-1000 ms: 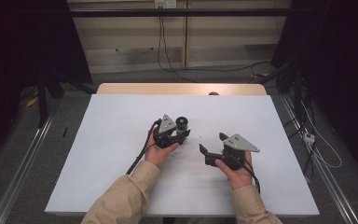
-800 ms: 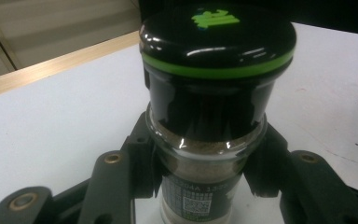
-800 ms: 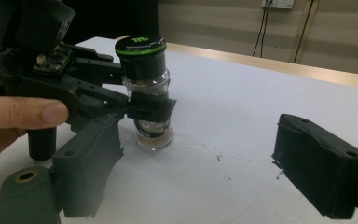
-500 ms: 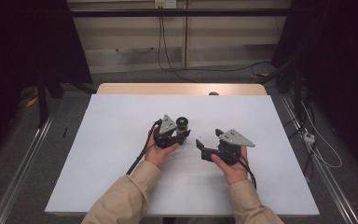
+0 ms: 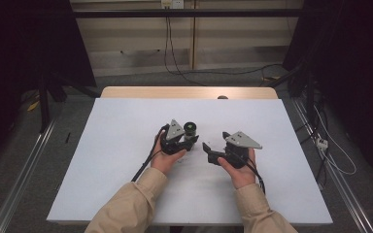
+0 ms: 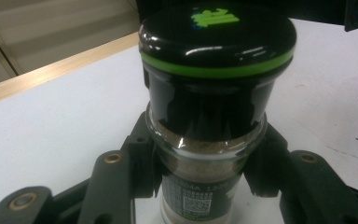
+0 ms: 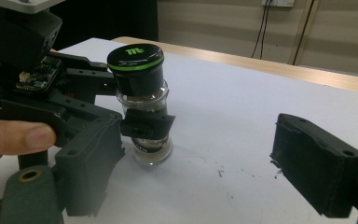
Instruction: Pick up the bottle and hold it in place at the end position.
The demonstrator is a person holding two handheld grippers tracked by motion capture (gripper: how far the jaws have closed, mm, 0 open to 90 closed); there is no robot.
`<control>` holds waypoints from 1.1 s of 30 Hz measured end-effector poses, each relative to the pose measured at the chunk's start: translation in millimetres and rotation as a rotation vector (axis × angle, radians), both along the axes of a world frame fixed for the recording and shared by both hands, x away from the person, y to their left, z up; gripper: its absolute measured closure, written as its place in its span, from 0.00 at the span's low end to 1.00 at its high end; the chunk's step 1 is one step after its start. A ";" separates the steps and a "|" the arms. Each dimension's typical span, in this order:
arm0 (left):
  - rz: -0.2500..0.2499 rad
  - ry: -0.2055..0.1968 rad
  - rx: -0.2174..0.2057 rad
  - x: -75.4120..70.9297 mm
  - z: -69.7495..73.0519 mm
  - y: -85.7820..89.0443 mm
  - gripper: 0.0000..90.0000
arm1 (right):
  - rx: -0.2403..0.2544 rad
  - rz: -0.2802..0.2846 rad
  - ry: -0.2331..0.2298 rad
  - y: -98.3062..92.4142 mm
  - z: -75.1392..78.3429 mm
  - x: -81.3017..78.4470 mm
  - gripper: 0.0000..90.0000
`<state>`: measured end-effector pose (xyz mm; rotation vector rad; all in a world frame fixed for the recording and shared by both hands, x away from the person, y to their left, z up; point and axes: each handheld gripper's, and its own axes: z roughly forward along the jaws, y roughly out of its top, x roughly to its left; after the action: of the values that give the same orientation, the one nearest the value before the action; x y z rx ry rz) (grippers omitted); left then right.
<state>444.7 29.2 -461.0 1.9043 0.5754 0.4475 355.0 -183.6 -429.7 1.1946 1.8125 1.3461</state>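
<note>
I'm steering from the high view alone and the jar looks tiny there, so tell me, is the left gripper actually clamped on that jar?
Observer: Yes. In the left gripper view both pads press the glass body of the jar, just under its black lid.
Operator: Is it lifted or standing on the table?
Observer: In the right gripper view its base rests on the white table, upright.
Operator: What's inside?
Observer: Brown powder shows through the glass below the lid.
Operator: And my right gripper?
Observer: The right gripper is open, its jaws wide apart and short of the jar, with the left gripper between them.
</note>
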 end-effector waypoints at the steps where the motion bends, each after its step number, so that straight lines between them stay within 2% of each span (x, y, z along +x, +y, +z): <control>1: -0.002 0.000 0.003 0.1 0.1 0.3 0.59 | 0.002 0.001 0.000 0.5 0.4 0.8 0.17; 3: 0.000 0.009 -0.010 0.3 -0.3 0.2 0.59 | -0.005 0.004 0.003 1.5 1.7 2.5 0.17; 7: -0.004 0.014 0.000 0.7 0.2 1.4 0.59 | -0.007 0.005 0.000 3.8 3.5 5.8 0.22; 19: 0.002 0.021 -0.010 0.3 0.0 1.7 0.59 | -0.026 0.027 -0.007 12.0 9.3 13.0 0.45; 33: -0.003 0.020 -0.005 0.3 0.2 2.3 0.59 | -0.026 0.066 0.003 15.3 12.7 19.3 0.87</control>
<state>445.0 31.5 -460.8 1.9071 0.5863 0.4247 374.3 -168.3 -417.0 1.1328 1.8804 1.3535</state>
